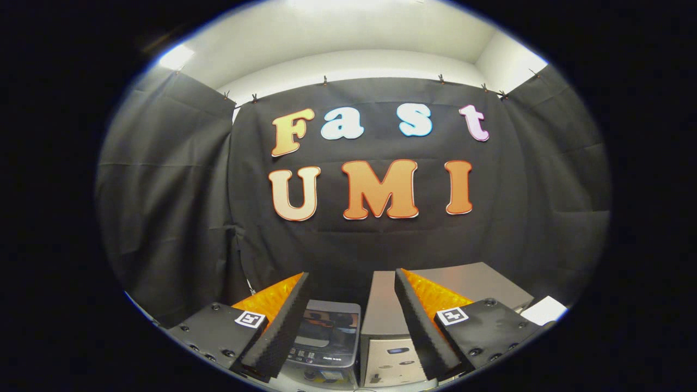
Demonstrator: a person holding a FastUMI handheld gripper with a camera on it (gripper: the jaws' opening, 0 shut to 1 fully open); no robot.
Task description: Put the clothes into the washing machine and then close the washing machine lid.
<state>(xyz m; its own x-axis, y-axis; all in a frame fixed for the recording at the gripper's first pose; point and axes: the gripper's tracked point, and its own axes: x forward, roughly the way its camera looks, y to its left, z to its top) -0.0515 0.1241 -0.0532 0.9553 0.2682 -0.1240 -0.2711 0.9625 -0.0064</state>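
Grey plastic toy washing machine with a dark glass lid (326, 335) sits low between the fingers of the tool (348, 326), which is spread apart and grasps nothing. Just beside it stands a silver box-shaped appliance (389, 337).

Brightness: dim overall; the dark cloth wall (354, 245) soaks up most light.
Light source: overhead, from the pale ceiling (348, 32) at 12 o'clock, with a blown-out patch at 10 o'clock.
Glare: soft reflections on the glossy washing machine lid (326, 326), at 6 o'clock between the spread fingers of the gripper (348, 326).
Shadows: deep at 7 o'clock under the cloth folds.
Distortion: strong fisheye bowing; cloth edges curve at 3 and 9 o'clock.
Focus: centre sharp; rim slightly soft with a bluish fringe.
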